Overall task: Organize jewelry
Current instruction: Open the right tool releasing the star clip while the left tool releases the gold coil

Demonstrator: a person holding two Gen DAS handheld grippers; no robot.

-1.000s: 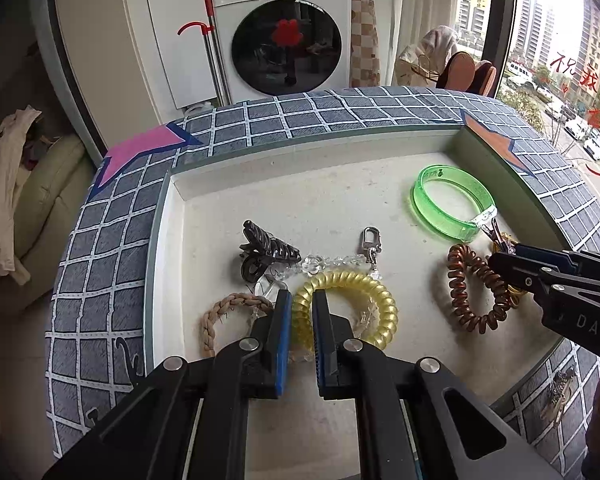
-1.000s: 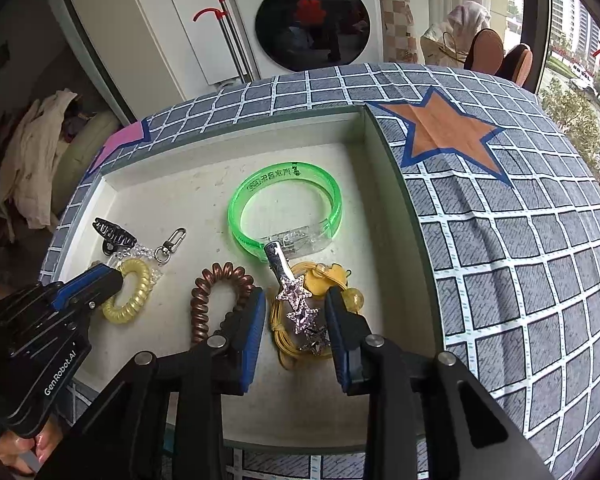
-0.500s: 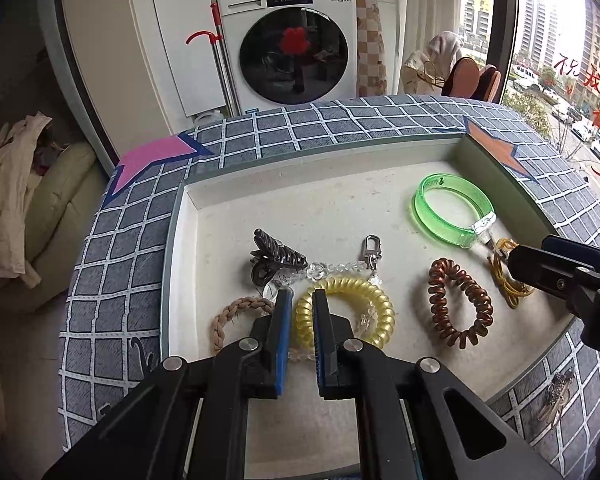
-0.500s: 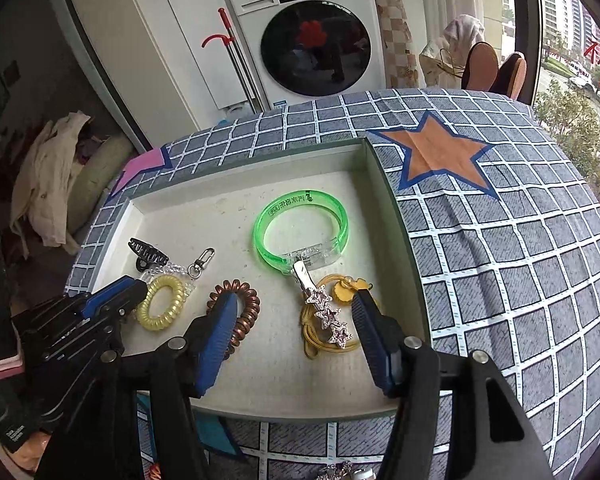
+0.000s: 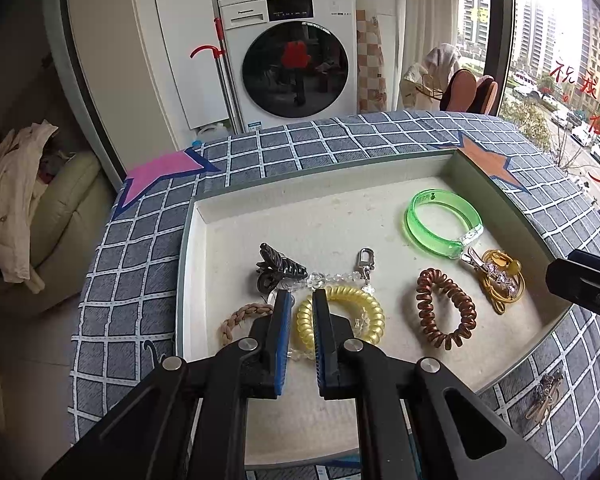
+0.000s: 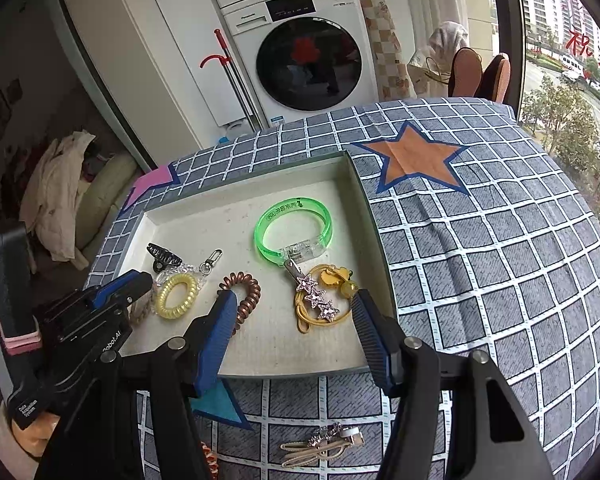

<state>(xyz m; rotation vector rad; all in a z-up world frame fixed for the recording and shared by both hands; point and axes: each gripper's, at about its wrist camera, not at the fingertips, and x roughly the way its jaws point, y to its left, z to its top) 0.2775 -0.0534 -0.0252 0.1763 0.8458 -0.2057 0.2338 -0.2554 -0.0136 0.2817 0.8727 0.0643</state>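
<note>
Your left black plastic two-finger gripper and right black plastic two-finger gripper carry blue ribbed pads, silver pivot screws, white lettering.

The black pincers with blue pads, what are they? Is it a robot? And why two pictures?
No robot: a person holds one hand-held gripper in each hand, like big tongs. Each has a camera looking along its fingers, so one picture is from the left hand-held gripper and one from the right hand-held gripper. On the checked tablecloth stands a tray with hair things and jewelry: a green bangle, a yellow coil tie, a brown coil tie, a black claw clip and a sparkly star clip. The left one is almost closed and seems to pinch nothing. The right one has just been opening; its jaws stand wide above the star clip, touching nothing.
</note>
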